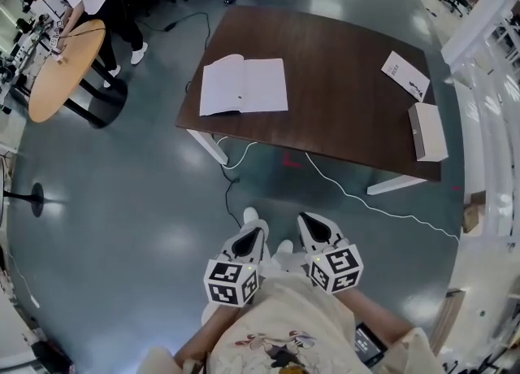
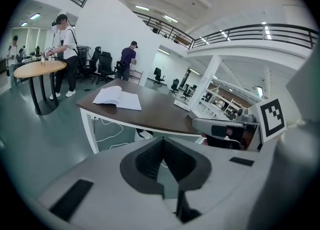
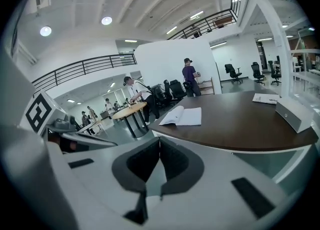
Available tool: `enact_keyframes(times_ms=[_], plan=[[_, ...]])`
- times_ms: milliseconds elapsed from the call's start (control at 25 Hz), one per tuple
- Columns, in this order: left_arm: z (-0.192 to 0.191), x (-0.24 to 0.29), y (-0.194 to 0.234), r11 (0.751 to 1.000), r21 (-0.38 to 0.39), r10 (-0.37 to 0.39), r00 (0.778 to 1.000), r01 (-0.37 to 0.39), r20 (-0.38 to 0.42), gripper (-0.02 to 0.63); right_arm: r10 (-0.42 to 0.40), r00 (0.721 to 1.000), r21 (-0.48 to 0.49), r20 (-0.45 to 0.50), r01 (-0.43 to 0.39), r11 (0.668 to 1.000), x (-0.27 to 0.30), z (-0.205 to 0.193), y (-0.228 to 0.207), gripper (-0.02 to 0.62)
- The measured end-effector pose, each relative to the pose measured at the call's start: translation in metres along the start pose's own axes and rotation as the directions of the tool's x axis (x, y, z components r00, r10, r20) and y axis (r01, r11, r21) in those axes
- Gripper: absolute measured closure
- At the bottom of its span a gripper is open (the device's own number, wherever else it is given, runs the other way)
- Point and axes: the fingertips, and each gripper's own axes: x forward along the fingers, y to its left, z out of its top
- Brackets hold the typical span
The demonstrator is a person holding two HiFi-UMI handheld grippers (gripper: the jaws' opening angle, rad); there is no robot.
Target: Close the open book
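Book (image 1: 244,84) open on dark table (image 1: 341,112), its print illegibly small

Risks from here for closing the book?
1. The open book lies close to the table's left edge; a sideways shove may slide it off instead of folding it.
2. White cables cross the floor before the table: trip hazard on approach.
3. Left gripper and right gripper are shut; thin pages may slip off.
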Motion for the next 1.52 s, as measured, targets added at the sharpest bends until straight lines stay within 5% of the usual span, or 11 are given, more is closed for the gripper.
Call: enact_keyframes(times_ms=[320, 960, 1520], plan=[[0.045, 0.044, 0.038, 1.000, -0.004, -0.030, 1.000, 0.030, 0.001, 0.600, 0.030, 0.999, 0.002, -0.030, -0.030, 1.000, 0.070, 0.026, -0.005, 0.589], [0.204, 0.131, 0.233, 0.992, -0.023, -0.122, 0.990, 0.120, -0.072, 0.600, -0.025, 0.989, 0.008, -0.144, 0.027, 1.000, 0.301, 0.122, -0.020, 0.589], [0.255, 0.204, 0.283, 0.975, 0.064, -0.196, 0.963, 0.211, -0.183, 0.600, 0.088, 0.966, -0.055, -0.242, -0.104, 0.993, 0.375, 0.147, -0.034, 0.589]])
